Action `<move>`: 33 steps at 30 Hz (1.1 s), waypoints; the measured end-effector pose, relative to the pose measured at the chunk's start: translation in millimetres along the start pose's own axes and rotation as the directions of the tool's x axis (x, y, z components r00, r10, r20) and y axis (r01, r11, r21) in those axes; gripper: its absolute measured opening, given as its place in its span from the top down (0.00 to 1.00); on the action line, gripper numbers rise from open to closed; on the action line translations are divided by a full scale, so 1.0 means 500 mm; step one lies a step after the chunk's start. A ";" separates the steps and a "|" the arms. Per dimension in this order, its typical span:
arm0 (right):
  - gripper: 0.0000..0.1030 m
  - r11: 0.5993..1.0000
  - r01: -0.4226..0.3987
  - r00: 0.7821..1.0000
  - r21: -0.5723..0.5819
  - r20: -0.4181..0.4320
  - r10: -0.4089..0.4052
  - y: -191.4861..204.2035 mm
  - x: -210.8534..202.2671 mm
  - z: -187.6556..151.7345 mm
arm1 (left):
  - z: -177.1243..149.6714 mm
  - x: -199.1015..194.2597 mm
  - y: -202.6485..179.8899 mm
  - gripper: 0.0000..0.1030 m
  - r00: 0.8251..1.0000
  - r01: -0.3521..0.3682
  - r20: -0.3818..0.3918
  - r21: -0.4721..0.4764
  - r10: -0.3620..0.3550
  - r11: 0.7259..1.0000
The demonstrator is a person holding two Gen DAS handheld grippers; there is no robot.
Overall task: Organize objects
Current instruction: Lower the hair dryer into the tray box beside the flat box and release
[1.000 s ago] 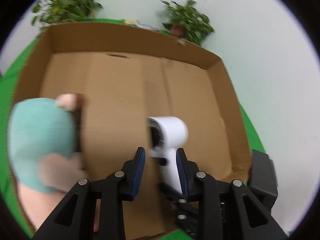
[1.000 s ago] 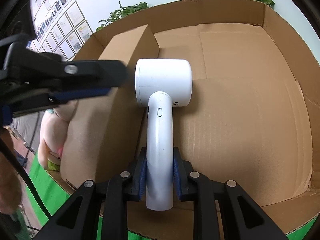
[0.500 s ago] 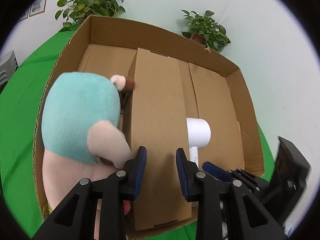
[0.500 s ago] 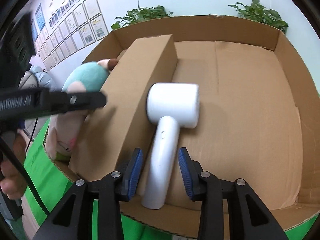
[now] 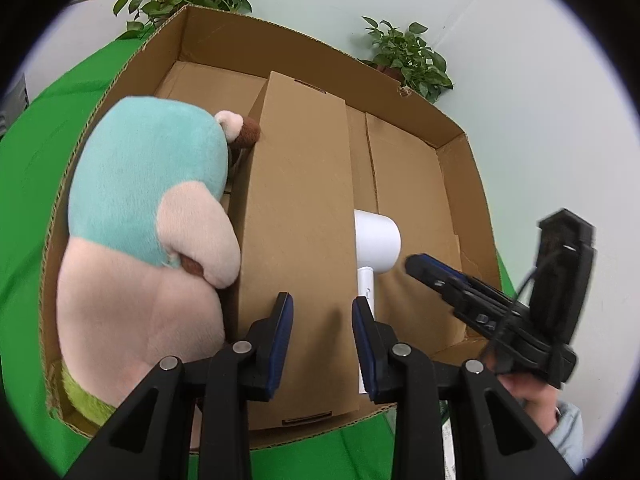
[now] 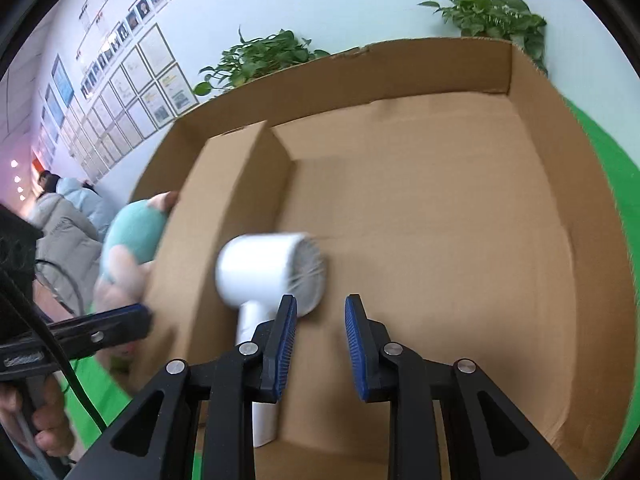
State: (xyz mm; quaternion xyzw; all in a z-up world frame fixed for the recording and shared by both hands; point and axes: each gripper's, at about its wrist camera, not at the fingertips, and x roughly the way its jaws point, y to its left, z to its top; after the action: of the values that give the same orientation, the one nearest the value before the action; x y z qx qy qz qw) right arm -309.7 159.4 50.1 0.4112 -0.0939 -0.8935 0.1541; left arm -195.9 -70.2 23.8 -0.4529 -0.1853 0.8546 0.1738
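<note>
Your open box (image 5: 460, 168) on the green cloth (image 5: 32, 184) holds one hair dryer (image 6: 272, 276), one plush toy (image 5: 148, 216) and one carton (image 5: 296, 216). Two potted plants (image 5: 408, 60) line the far wall. Your left claw (image 5: 322, 340) is released, empty; your right claw (image 6: 320, 340) is closing on nothing.

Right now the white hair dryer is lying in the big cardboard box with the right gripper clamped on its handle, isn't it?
Not quite. The hair dryer does lie in the cardboard box, but the right gripper is not clamped on it: the right wrist view shows nothing between its closing jaws, and the handle lies off to their left.
</note>
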 end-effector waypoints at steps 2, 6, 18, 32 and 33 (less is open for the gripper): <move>0.80 0.999 -0.016 1.000 -0.034 -0.023 0.016 0.000 0.022 0.008 | -0.003 0.003 -0.002 0.72 1.000 0.013 -0.004 -0.005 -0.013 1.000; 0.87 0.998 -0.041 0.998 -0.052 -0.047 0.038 0.009 0.058 0.022 | -0.006 0.005 -0.008 0.72 1.000 0.009 0.003 -0.012 -0.009 1.000; 0.49 0.993 0.060 0.998 -0.101 0.024 -0.058 0.021 0.016 -0.007 | -0.019 -0.009 -0.056 0.71 0.988 -0.143 0.068 0.086 0.138 0.986; 0.00 0.971 0.164 0.949 -0.176 0.295 -0.106 0.093 -0.233 -0.134 | -0.095 -0.100 -0.200 0.19 0.774 -0.562 0.462 0.188 0.433 0.805; 0.00 0.967 0.171 0.947 -0.189 0.301 -0.109 0.098 -0.245 -0.144 | -0.100 -0.099 -0.204 0.19 0.779 -0.560 0.456 0.198 0.430 0.804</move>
State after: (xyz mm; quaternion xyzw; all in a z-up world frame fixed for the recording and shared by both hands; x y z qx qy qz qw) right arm -169.6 154.1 104.7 0.2635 0.0102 -0.9574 0.1176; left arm -114.4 3.4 81.3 -0.2719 0.0539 0.9604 -0.0291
